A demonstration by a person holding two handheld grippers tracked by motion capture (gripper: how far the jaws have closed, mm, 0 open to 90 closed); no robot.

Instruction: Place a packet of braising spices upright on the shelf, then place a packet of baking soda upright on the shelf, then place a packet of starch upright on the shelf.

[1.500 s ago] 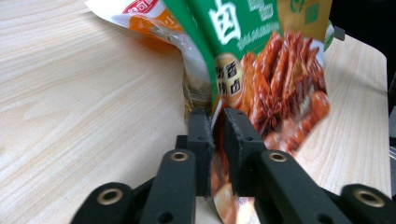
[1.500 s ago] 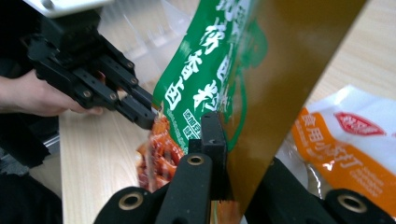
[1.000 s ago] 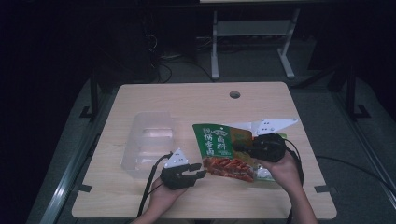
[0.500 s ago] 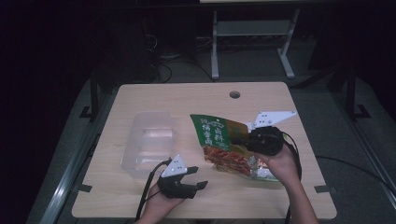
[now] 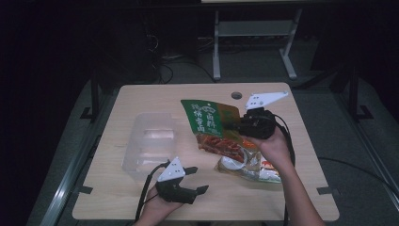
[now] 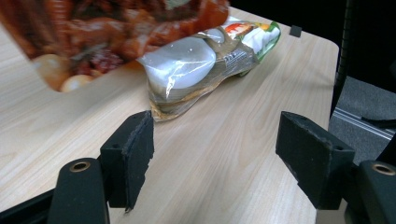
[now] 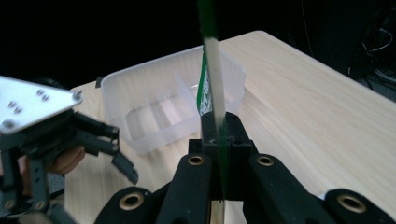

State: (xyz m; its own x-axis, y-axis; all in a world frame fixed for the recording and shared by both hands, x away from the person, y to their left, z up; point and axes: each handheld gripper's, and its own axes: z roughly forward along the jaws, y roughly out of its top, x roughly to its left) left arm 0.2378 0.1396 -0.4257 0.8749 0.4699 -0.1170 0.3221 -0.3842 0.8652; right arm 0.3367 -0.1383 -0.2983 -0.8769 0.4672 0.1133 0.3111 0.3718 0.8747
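Green snack packet (image 5: pixel 214 129) raised above the middle of the wooden table (image 5: pixel 301 188), clear plastic tray (image 5: pixel 150 143) left of it, second packet (image 5: pixel 249 165) lying beneath, right gripper (image 5: pixel 242 125) clamped on the green packet's edge, left gripper (image 5: pixel 197 180) near the front edge, jaws just opened wide, nothing between them

A pale wooden table (image 5: pixel 141 197) stands on grey floor (image 5: pixel 357 141) in a dark room.

The green and red food pouch (image 5: pixel 214 129) hangs tilted above the counter (image 5: pixel 141 197), pinched at its edge by the right gripper (image 5: pixel 244 125). Under it a second pouch (image 6: pixel 201 65), partly clear, lies flat on the counter, near the right front.
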